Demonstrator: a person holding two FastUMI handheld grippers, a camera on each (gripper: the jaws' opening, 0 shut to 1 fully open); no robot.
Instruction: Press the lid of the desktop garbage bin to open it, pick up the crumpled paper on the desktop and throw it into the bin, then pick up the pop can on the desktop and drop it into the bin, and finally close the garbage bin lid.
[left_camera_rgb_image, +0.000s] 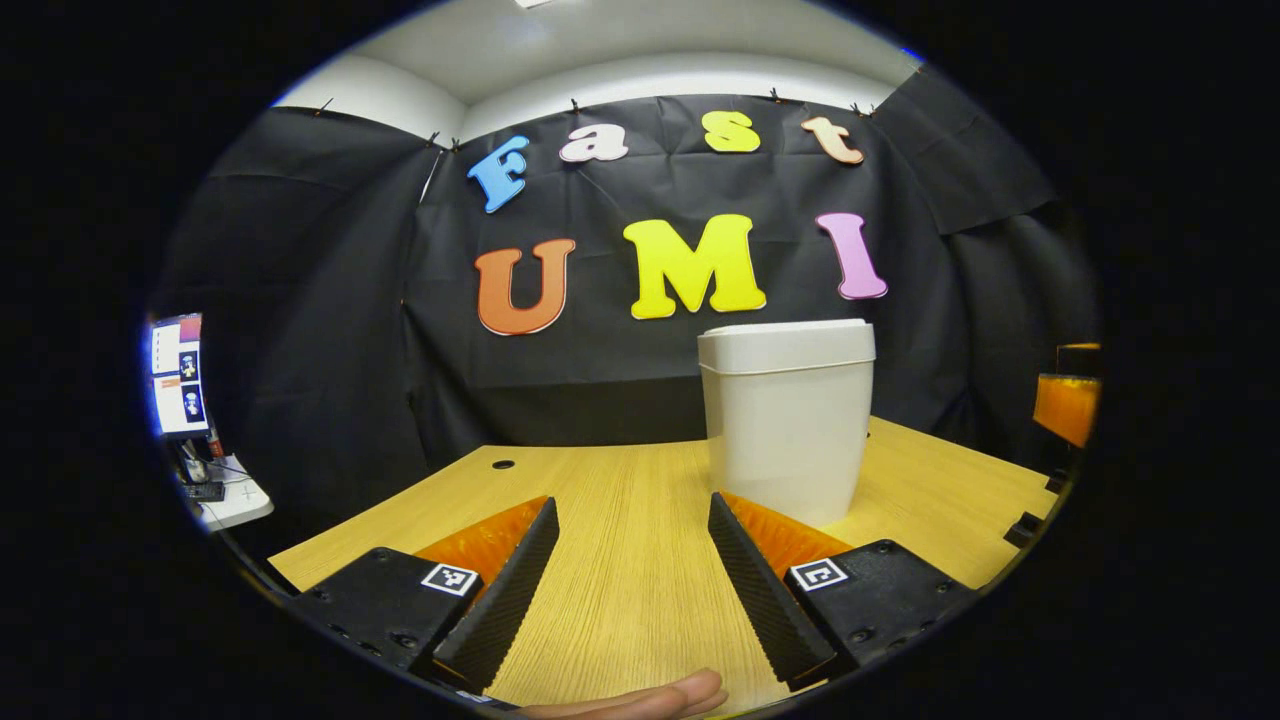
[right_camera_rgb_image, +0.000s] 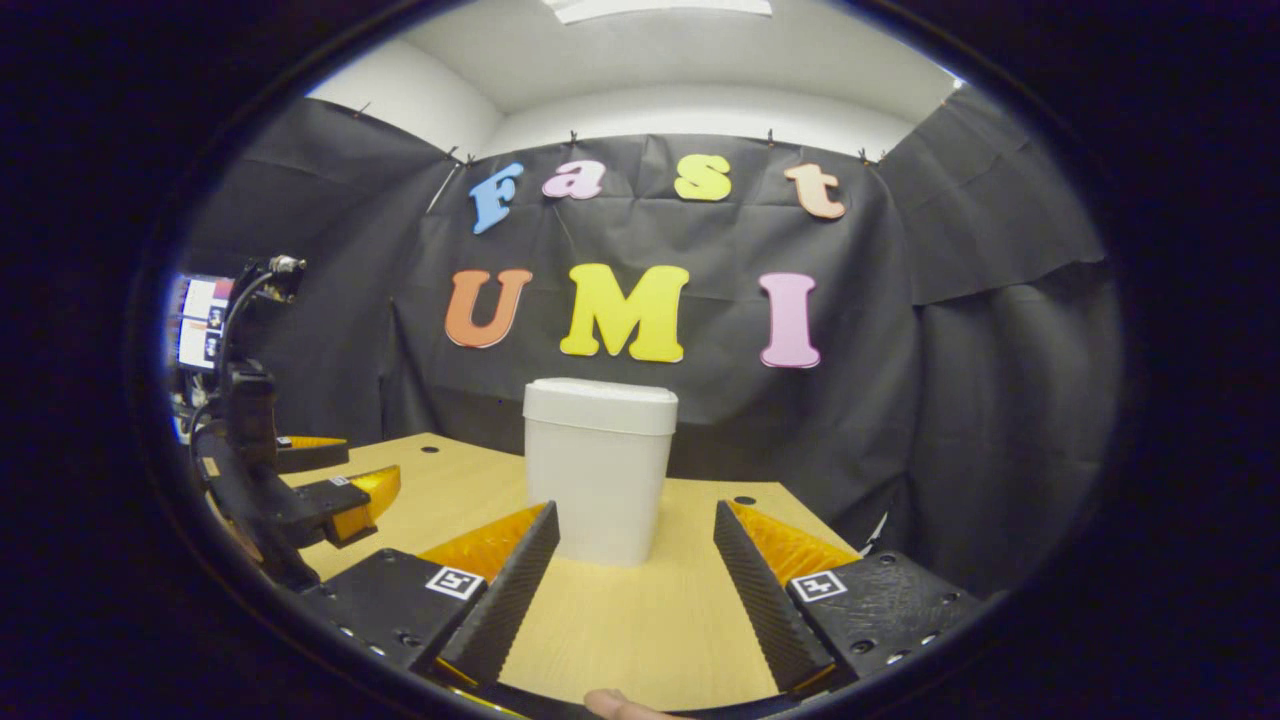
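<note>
The white desktop bin (left_camera_rgb_image: 785, 430) stands upright on the wooden table (left_camera_rgb_image: 620, 580), its lid (left_camera_rgb_image: 786, 345) down and flat. My left gripper (left_camera_rgb_image: 632, 503) is open, hovering low over the table, with the bin just beyond its right finger and nothing between the fingers. In the right gripper view the bin (right_camera_rgb_image: 598, 480) stands straight ahead, close behind the open right gripper (right_camera_rgb_image: 635, 510), whose fingers hold nothing. The left gripper (right_camera_rgb_image: 340, 470) appears there at the far left, open, over the table's left part.
A monitor (left_camera_rgb_image: 178, 375) and a small white table stand left of the desk. The tabletop has cable holes (left_camera_rgb_image: 503, 464) (right_camera_rgb_image: 743, 500). An orange and black part (left_camera_rgb_image: 1067, 405) sits at the far right edge. A fingertip (left_camera_rgb_image: 650, 698) pokes in below.
</note>
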